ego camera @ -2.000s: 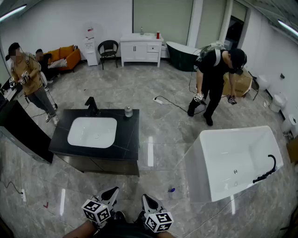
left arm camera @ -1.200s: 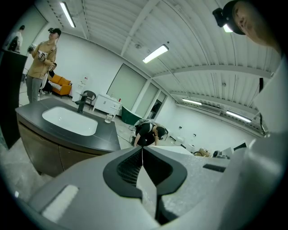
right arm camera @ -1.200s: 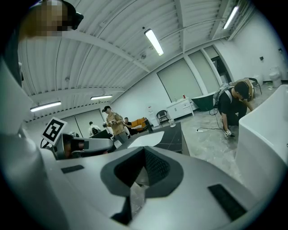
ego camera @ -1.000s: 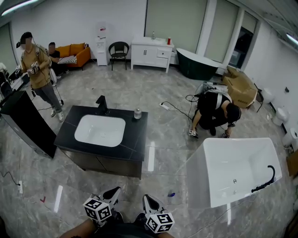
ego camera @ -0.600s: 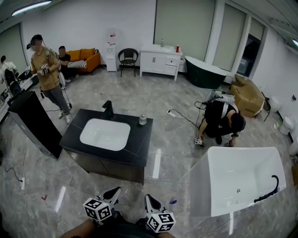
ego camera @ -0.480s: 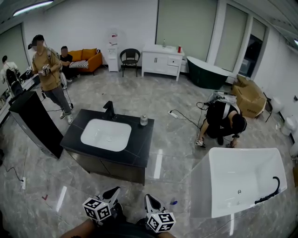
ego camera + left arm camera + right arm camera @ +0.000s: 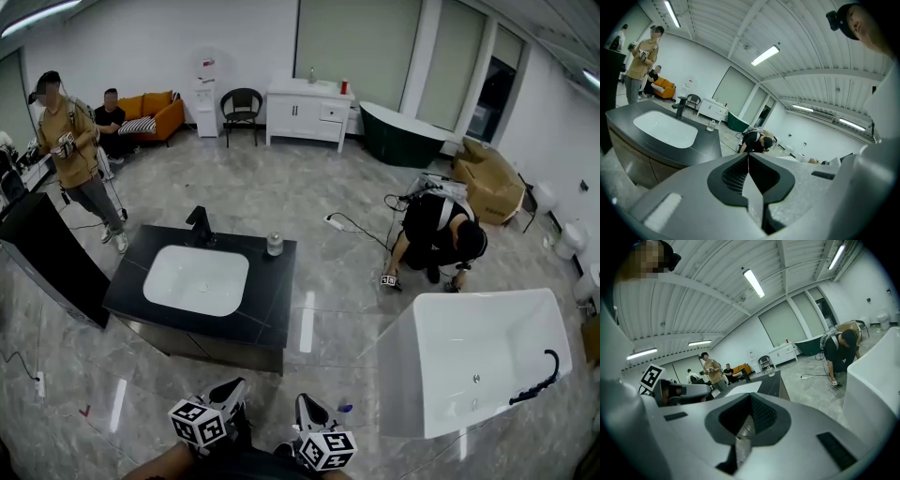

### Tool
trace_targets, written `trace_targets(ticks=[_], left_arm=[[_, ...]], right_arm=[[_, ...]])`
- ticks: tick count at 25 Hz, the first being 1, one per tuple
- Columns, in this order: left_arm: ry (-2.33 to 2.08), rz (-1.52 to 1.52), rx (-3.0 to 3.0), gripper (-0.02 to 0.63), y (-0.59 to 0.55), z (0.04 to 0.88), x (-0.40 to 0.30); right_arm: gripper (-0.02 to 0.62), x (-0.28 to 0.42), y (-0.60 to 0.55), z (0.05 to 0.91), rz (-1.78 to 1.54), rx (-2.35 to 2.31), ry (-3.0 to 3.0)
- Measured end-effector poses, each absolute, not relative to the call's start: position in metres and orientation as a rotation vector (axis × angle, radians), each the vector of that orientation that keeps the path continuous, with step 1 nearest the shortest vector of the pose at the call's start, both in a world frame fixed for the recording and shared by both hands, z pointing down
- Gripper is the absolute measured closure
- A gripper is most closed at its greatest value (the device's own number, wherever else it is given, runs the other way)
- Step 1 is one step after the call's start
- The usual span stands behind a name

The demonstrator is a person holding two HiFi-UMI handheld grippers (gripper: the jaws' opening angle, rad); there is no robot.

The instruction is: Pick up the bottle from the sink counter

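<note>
A small clear bottle (image 7: pixel 275 245) stands upright at the far right corner of the black sink counter (image 7: pixel 258 309), beside the white basin (image 7: pixel 195 279) and the black faucet (image 7: pixel 199 225). The bottle also shows small and far in the left gripper view (image 7: pixel 711 125) and the right gripper view (image 7: pixel 771 371). Both grippers hang low at the bottom of the head view, well short of the counter. My left gripper (image 7: pixel 228 388) (image 7: pixel 748 157) is shut with nothing in it. My right gripper (image 7: pixel 305 405) (image 7: pixel 750 401) is shut and empty too.
A white bathtub (image 7: pixel 478 361) stands to the right. A person (image 7: pixel 436 234) crouches on the floor behind it near a cable (image 7: pixel 356 225). Another person (image 7: pixel 70 150) stands at the left, by a black cabinet (image 7: pixel 37 262). Grey tiled floor lies between me and the counter.
The head view has swung about, so the counter sits a little differently in the picture. The person near the tub went from standing to crouching. Both grippers stay low and shut.
</note>
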State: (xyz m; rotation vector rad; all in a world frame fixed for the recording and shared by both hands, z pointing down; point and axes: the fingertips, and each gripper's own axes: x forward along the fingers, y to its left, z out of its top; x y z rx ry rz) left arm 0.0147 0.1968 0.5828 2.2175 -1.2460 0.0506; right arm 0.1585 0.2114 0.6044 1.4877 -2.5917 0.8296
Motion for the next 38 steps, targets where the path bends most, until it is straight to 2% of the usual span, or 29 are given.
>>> trace_targets(ticks=[23,38], left_arm=[[-1.012,0.045,2.307,0.603,-0.003,0.603,-0.094],[-1.074,0.078,2.339,0.603,-0.077,0.596,-0.105]], right_arm=[[0.600,0.051,0.043,0.612,0.818,1.693,-2.319],[0.600,0.037,-0.028,0.616,0.861,1.665,-2.354]])
